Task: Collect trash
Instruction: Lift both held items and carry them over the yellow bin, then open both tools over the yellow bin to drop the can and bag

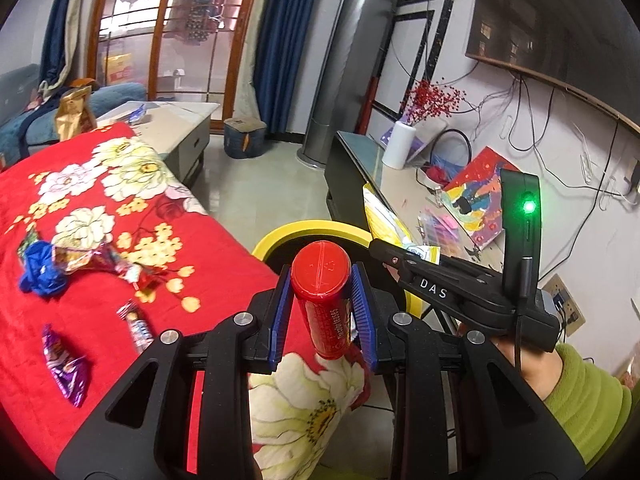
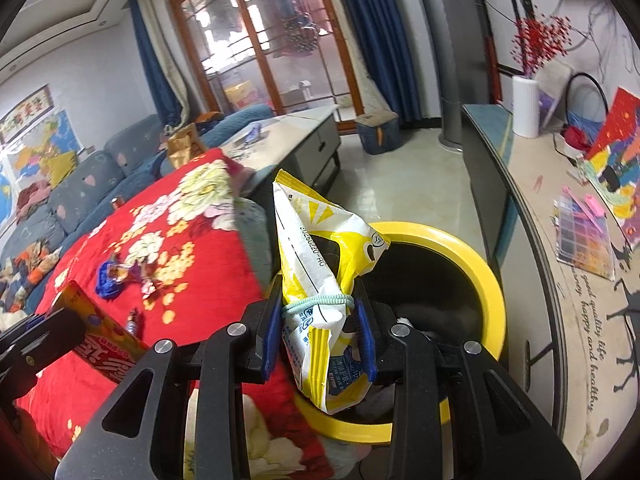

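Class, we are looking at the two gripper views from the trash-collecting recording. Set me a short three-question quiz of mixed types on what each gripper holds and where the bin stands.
1. True or false: the left gripper is shut on a red tube.
2. Multiple choice: the right gripper holds A) a glass bottle, B) a yellow and white bag tied with a hair band, C) nothing.
3. Fill in: the bin with the ____ rim stands beside the red flowered blanket, where wrappers lie uncollected.

Key: 1 true; 2 B; 3 yellow.
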`<state>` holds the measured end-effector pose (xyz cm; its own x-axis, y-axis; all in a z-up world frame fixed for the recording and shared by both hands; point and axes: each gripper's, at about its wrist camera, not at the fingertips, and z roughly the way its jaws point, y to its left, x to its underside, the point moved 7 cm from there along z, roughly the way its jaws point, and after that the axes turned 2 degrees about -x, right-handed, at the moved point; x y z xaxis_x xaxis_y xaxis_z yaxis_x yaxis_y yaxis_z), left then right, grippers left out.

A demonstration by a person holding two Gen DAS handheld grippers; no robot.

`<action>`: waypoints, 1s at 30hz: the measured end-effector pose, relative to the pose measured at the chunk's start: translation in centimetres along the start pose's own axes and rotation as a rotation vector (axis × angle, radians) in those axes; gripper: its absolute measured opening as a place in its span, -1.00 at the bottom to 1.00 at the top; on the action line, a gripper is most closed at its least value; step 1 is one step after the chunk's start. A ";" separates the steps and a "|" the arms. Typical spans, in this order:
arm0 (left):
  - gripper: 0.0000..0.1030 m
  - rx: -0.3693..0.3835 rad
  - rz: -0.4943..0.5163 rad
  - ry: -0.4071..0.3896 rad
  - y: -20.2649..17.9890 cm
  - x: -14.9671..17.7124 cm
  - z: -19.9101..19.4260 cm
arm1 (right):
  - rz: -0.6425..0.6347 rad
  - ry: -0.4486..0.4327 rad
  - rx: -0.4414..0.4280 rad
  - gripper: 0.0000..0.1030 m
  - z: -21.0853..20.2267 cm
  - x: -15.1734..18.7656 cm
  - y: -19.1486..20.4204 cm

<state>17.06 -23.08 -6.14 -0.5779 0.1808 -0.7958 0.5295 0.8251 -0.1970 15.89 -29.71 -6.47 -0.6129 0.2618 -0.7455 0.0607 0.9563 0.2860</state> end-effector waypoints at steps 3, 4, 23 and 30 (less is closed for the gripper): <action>-0.56 0.007 0.018 0.000 -0.7 -0.2 0.9 | 0.022 0.009 0.017 -0.41 0.3 0.3 -1.2; -0.56 0.009 0.024 0.000 -1.0 -0.3 1.3 | 0.032 0.013 0.022 -0.41 0.4 0.4 -1.7; -0.56 0.020 0.041 0.038 -1.4 -0.7 8.0 | 0.136 0.071 0.047 -0.41 2.4 2.4 -6.3; -0.17 0.025 -0.037 0.061 0.2 -0.4 9.1 | 0.144 0.082 0.047 -0.35 2.9 2.6 -6.6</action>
<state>23.08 -27.87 -11.05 -0.6334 0.1836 -0.7517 0.5220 0.8185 -0.2400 16.15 -34.94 -12.02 -0.6574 0.3873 -0.6464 0.1886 0.9151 0.3565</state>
